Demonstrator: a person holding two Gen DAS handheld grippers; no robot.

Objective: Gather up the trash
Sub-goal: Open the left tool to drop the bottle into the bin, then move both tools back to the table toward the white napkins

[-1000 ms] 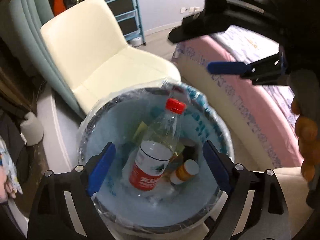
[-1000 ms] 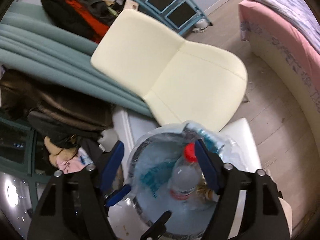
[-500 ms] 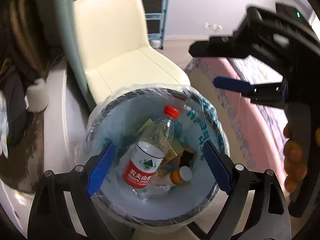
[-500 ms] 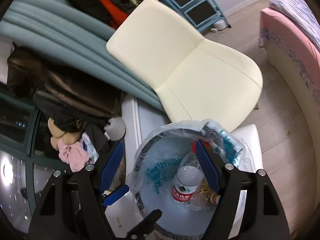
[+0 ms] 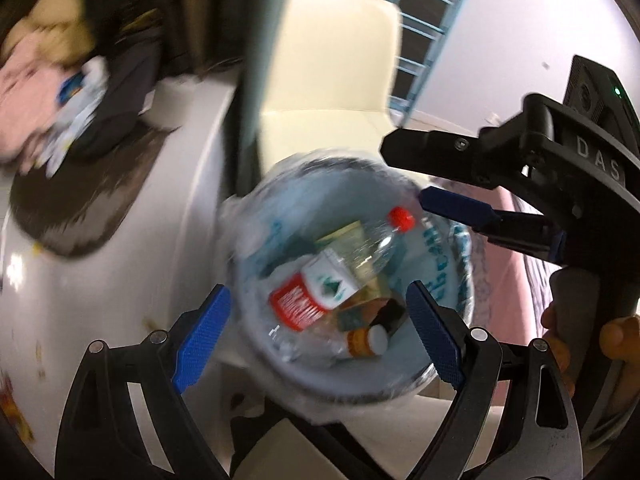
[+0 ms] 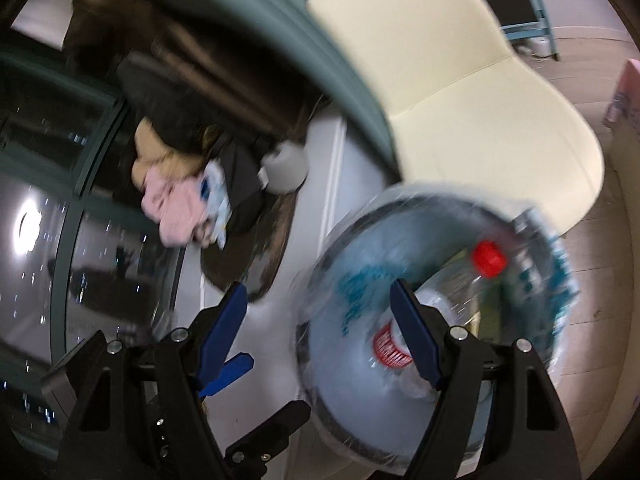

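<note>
A round bin (image 5: 304,200) lined with a clear plastic bag holds a clear bottle (image 5: 332,280) with a red cap and red label, a small orange pill bottle (image 5: 366,342) and cartons. My left gripper (image 5: 318,344) hovers open above the bin with nothing between its blue pads. My right gripper (image 5: 402,172) reaches in from the right over the bin's far rim, held by a hand (image 5: 624,340). In the right wrist view the right gripper (image 6: 320,332) stands open and empty over the bin (image 6: 316,380) and its left edge; the bottle (image 6: 440,300) lies behind its right finger. The left gripper (image 6: 280,382) shows below.
A cream chair (image 5: 332,80) stands just behind the bin. A white surface (image 5: 100,300) to the left carries a dark mat, a heap of clothes (image 6: 180,200) and a paper roll (image 6: 286,168). A pink bed (image 5: 516,300) lies right; a blue ladder (image 5: 424,20) stands behind.
Both grippers have swung and rolled, so the bin has slid to the right in both views and the cluttered white surface has come into sight. Both stay open and empty.
</note>
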